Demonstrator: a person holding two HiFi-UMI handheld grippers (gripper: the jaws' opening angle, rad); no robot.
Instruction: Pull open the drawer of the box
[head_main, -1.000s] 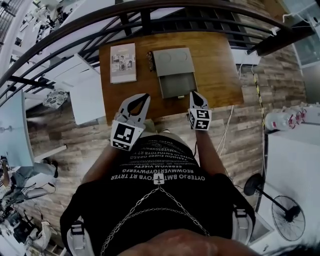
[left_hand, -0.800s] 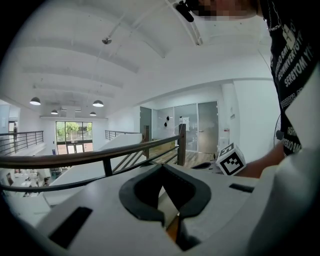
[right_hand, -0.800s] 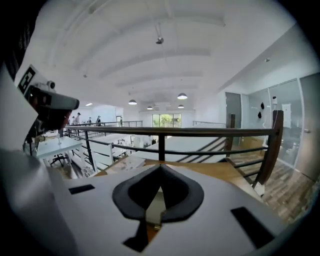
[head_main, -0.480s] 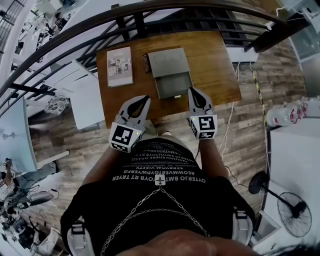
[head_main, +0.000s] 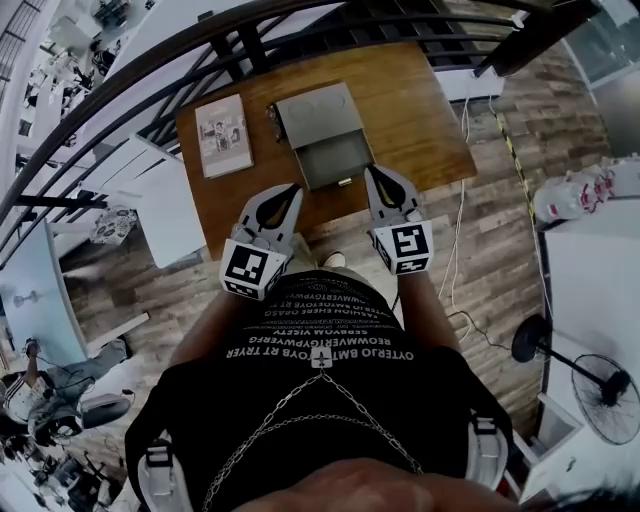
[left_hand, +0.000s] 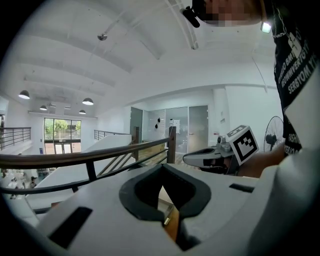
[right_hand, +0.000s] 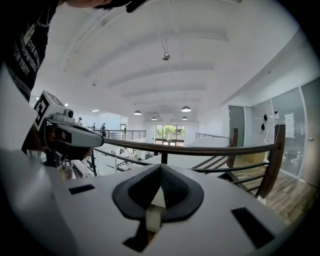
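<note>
While it sits toward the far side of the brown wooden table (head_main: 420, 120), the flat grey box (head_main: 312, 110) has its shallow grey drawer (head_main: 332, 160) drawn out toward the person, so the inside shows. In the head view, the white right gripper (head_main: 372, 172) points its tips next to the drawer's right front corner. Its jaws are pressed together with nothing between them, and its own view looks out over the black metal railing (head_main: 300, 30). The white left gripper (head_main: 293, 188) is over the table's near edge, left of the drawer and apart from it. Its tips also meet on nothing. A pale booklet with pictures on its cover (head_main: 222, 135) lies flat on the table, left of the box. Wood-plank floor (head_main: 500, 250) surrounds the table.
</note>
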